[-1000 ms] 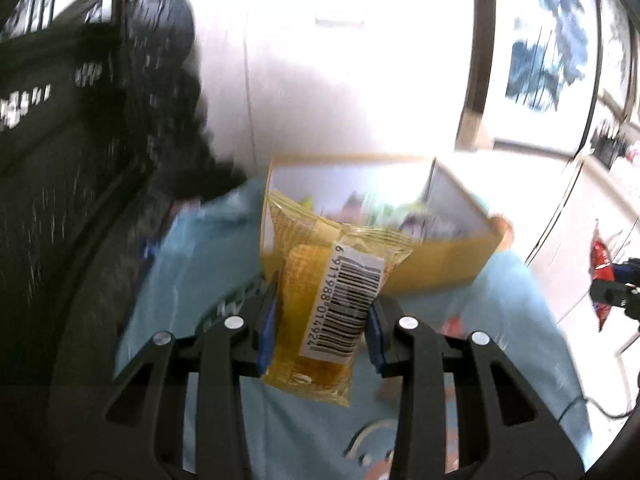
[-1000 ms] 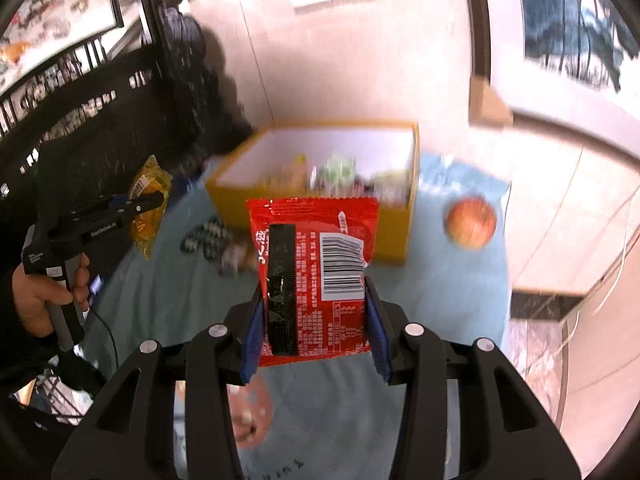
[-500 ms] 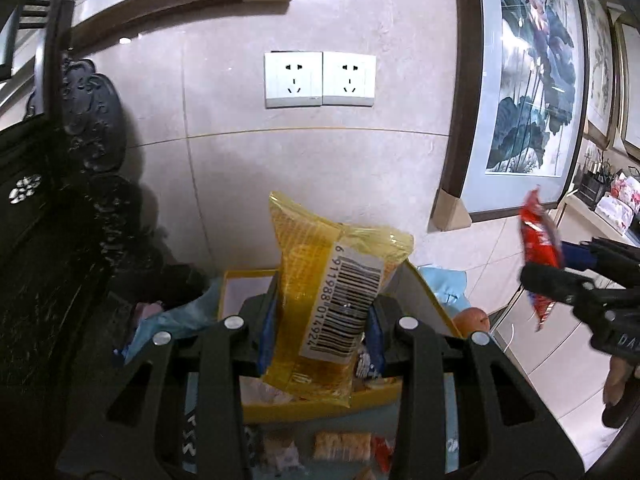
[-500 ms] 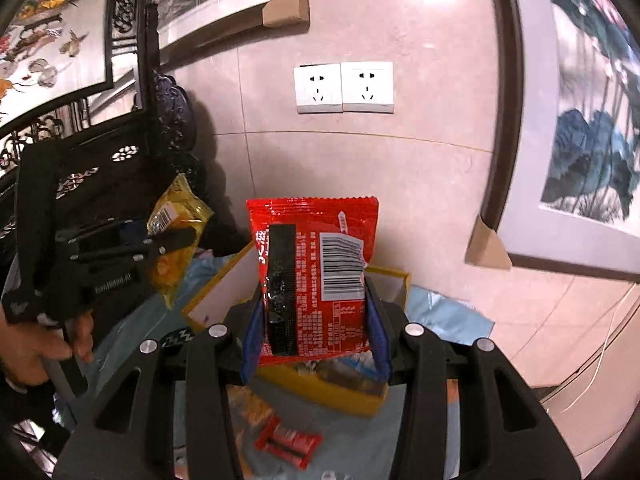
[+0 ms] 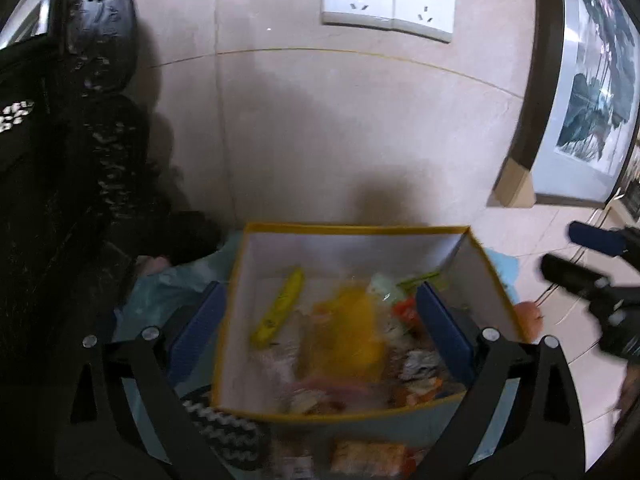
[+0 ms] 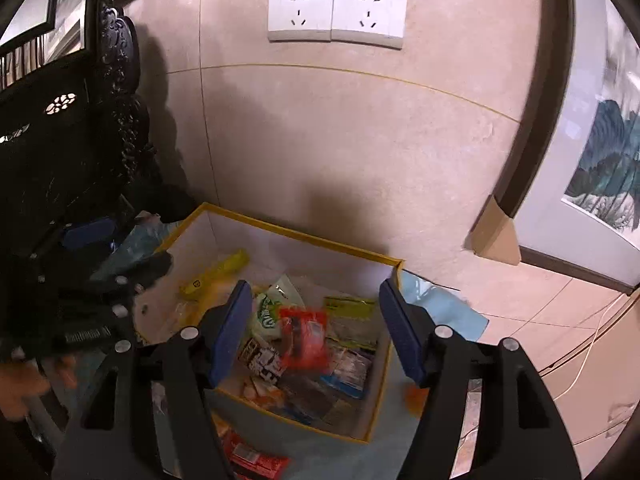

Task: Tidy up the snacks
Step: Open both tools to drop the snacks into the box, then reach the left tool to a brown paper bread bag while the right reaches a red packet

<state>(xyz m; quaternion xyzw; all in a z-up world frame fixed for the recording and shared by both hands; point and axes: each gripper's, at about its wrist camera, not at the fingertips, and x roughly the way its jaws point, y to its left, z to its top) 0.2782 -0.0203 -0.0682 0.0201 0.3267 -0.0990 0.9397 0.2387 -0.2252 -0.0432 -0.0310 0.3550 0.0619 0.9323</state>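
Now the left gripper (image 5: 320, 312) stands spread wide, its jaws having just opened, with a blurred yellow snack packet (image 5: 354, 336) loose between them, low in the frame's centre over the yellow-rimmed box (image 5: 352, 229). Likewise the right gripper (image 6: 316, 320) has just been opening; the red snack packet (image 6: 304, 338) lies free between its blue pads (image 6: 231, 328) on other snacks inside that box, below twin wall sockets (image 6: 336, 12).
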